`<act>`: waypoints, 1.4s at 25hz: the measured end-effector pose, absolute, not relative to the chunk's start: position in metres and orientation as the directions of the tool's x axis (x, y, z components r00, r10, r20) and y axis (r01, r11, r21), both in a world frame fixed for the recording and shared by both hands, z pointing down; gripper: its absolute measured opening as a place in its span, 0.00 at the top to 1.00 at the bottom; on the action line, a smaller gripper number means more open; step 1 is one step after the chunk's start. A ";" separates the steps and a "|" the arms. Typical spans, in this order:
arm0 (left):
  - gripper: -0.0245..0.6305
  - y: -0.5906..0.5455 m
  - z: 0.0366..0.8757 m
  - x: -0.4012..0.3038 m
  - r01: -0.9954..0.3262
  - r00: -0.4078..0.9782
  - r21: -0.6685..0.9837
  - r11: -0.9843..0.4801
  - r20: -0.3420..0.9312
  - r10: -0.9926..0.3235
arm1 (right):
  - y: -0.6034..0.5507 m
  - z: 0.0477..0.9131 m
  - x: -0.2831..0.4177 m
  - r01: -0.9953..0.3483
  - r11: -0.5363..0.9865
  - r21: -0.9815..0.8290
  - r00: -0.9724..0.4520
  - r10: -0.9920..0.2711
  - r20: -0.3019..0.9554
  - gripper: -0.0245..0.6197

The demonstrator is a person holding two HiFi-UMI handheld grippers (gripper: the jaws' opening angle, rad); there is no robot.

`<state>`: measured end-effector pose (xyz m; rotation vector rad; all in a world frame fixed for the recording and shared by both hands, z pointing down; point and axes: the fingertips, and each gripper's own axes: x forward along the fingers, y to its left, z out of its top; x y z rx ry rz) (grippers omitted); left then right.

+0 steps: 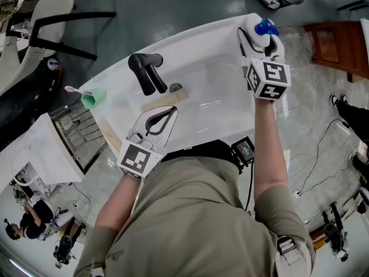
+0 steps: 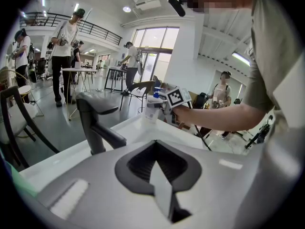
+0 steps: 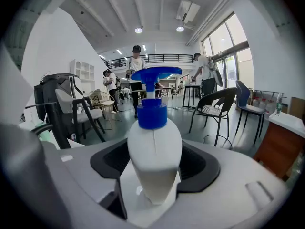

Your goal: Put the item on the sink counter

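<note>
The right gripper clamps a white, blue-topped pump bottle at the sink counter's far right corner. The left gripper, jaws together and empty, hovers by its near edge.

White sink counter, basin sunk in its middle. Black faucet rises near the far left edge, drain just beside it. One wooden strip lies in the basin by the drain; a second strip lies at the near left corner. Green cup holding a toothbrush at the left end. Pump bottle at the far right corner; contact with the counter not discernible.
</note>
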<state>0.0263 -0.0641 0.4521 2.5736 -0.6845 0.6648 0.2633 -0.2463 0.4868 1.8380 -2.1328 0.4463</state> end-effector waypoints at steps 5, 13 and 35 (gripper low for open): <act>0.96 -0.063 0.451 0.024 -0.541 0.772 0.251 -0.803 0.526 -0.356 | -0.244 0.483 0.263 -0.991 0.131 -0.039 -0.135 -0.901 0.411 0.52; 0.96 -0.061 0.447 0.023 -0.532 0.780 0.249 -0.809 0.515 -0.355 | -0.238 0.477 0.265 -0.993 0.115 -0.033 -0.119 -0.907 0.405 0.52; 0.96 -0.047 0.430 0.022 -0.494 0.806 0.229 -0.839 0.482 -0.343 | -0.201 0.454 0.263 -0.997 0.080 -0.008 -0.077 -0.917 0.392 0.52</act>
